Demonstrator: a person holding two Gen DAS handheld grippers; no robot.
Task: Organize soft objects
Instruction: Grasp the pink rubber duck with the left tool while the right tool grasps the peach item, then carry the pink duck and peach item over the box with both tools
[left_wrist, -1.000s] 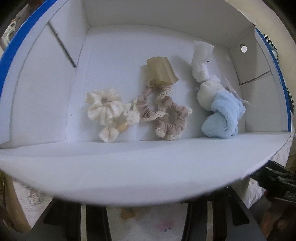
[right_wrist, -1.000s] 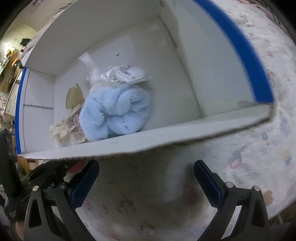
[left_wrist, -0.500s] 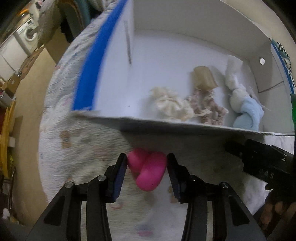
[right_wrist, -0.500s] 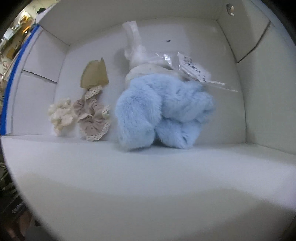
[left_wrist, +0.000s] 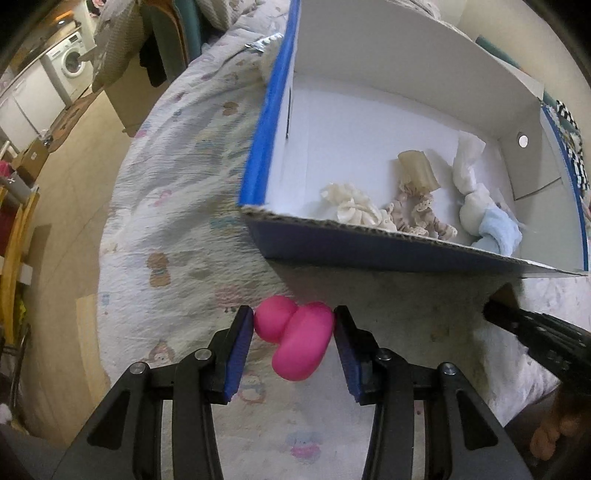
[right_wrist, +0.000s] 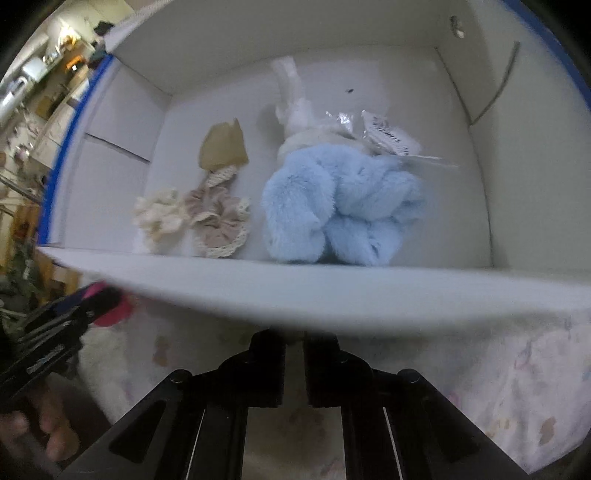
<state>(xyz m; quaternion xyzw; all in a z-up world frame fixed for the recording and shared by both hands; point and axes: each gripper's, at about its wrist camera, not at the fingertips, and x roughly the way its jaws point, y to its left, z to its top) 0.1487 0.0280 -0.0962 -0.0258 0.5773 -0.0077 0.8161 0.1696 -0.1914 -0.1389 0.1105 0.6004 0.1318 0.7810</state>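
Left claw: the left gripper (left_wrist: 294, 325) has its blue pads pressed on both flanks of the pink toy (left_wrist: 297, 338), so it is clamped on it; the toy sits just above the patterned bedcover (left_wrist: 166, 206), outside the box.
Pink toy: two-lobed, soft-looking; its long axis runs from about 11 o'clock to 5 o'clock between the pads.
Key relation: the white box (left_wrist: 369, 242) lies at about 1 o'clock from the left claw, its near wall standing between toy and interior; judged, the toy must rise over that rim before going in.
Free space: the bare floor of the box at 12 o'clock, left of the cream scrunchie (left_wrist: 352, 205), looks the easiest landing.
Inside the box: cream scrunchie, beige lace scrunchie (right_wrist: 219, 218) touching it, blue plush (right_wrist: 340, 210) at the right with a tagged plastic wrapper behind.
Right claw: the right gripper (right_wrist: 294, 341) has its fingers close together at the box's near wall; whether it pinches the wall I cannot tell.
Nearer arm: the left.
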